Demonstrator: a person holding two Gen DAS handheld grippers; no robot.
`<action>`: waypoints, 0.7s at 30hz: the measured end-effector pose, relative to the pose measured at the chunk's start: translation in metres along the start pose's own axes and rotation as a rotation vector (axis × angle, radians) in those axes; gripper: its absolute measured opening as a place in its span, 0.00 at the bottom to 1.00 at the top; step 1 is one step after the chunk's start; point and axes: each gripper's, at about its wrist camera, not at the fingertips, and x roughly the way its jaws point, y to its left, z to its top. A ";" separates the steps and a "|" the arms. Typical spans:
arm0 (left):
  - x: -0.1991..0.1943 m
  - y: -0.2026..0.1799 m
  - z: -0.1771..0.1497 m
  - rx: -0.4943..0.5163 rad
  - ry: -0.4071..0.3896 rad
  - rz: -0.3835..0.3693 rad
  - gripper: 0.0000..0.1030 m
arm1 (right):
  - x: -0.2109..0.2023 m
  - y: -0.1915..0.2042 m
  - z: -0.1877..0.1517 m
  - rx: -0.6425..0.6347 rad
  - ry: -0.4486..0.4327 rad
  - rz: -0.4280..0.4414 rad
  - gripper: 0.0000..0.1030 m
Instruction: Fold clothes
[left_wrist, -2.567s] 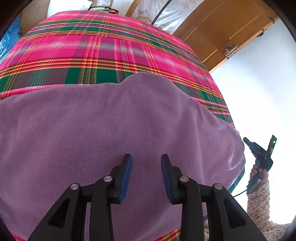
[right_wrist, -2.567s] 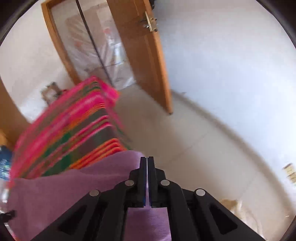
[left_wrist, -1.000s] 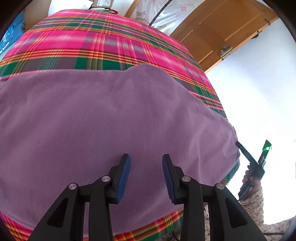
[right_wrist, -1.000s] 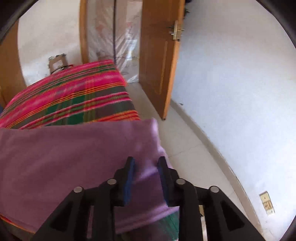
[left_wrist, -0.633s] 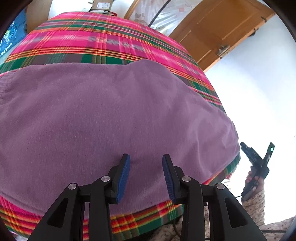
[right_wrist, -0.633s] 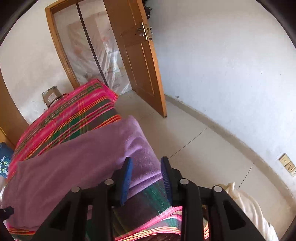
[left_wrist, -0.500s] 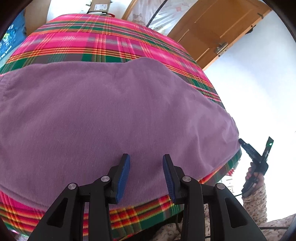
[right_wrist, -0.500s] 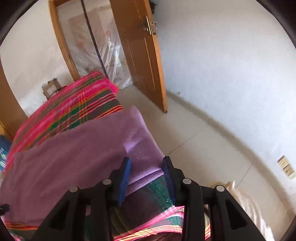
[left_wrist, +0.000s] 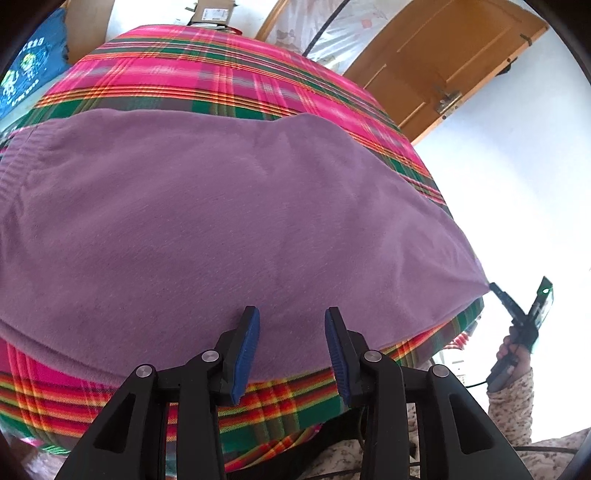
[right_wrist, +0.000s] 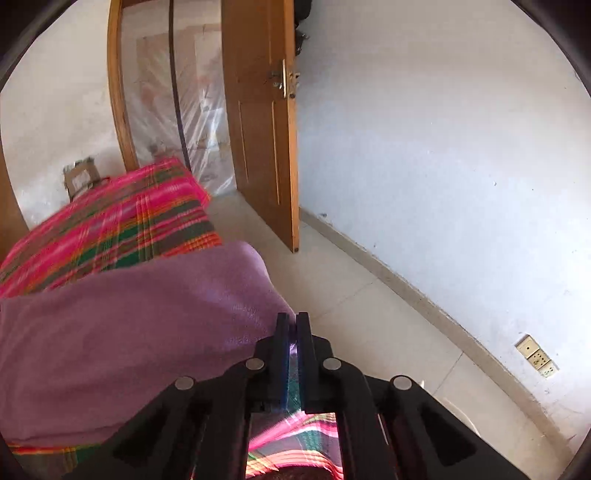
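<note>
**A:** Two grippers, one garment. Starting at the left, where exactly?

**B:** Spread flat over the plaid bedspread (left_wrist: 221, 81). Purple garment (left_wrist: 221, 221), with its ribbed band (left_wrist: 11, 166) at the far left and its near hem just short of the bed's front edge.

**A:** And the left gripper (left_wrist: 291, 321)?

**B:** Released. Jaws apart, hovering over the near hem about midway along. Nothing between the pads, and no contact visible.

**B:** Further right, the corner (left_wrist: 474, 278) drawn out to a point and pinched by the right gripper (left_wrist: 495, 288), held in a hand (left_wrist: 511, 350) out past the side of the bed.

**A:** Confirmed from its own camera?

**B:** Yes. Right gripper (right_wrist: 292, 321) clenched, with a sliver of purple showing between the pads.

**A:** So how to do the fold well?

**B:** Probably like this: lower the left onto the near hem and bite deep enough to catch the whole thickness. Lift the right corner only a little, to avoid dragging the cloth off the bed. Carry it leftward toward the ribbed band in one level sweep, matching edge to edge. Release only once flat.

**A:** Risks?

**B:** Thin grip on the very tip, so likely to slip under a hard pull. Gentle tension, then.
</note>
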 end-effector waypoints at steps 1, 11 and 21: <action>0.000 0.001 -0.001 -0.005 -0.002 -0.002 0.37 | 0.003 0.000 -0.002 -0.005 0.013 -0.004 0.03; -0.006 0.006 -0.008 -0.017 -0.019 -0.005 0.37 | 0.003 0.001 -0.012 -0.027 0.004 -0.129 0.00; -0.010 0.010 -0.016 -0.025 -0.036 -0.018 0.37 | -0.017 0.022 -0.013 0.009 0.009 0.093 0.02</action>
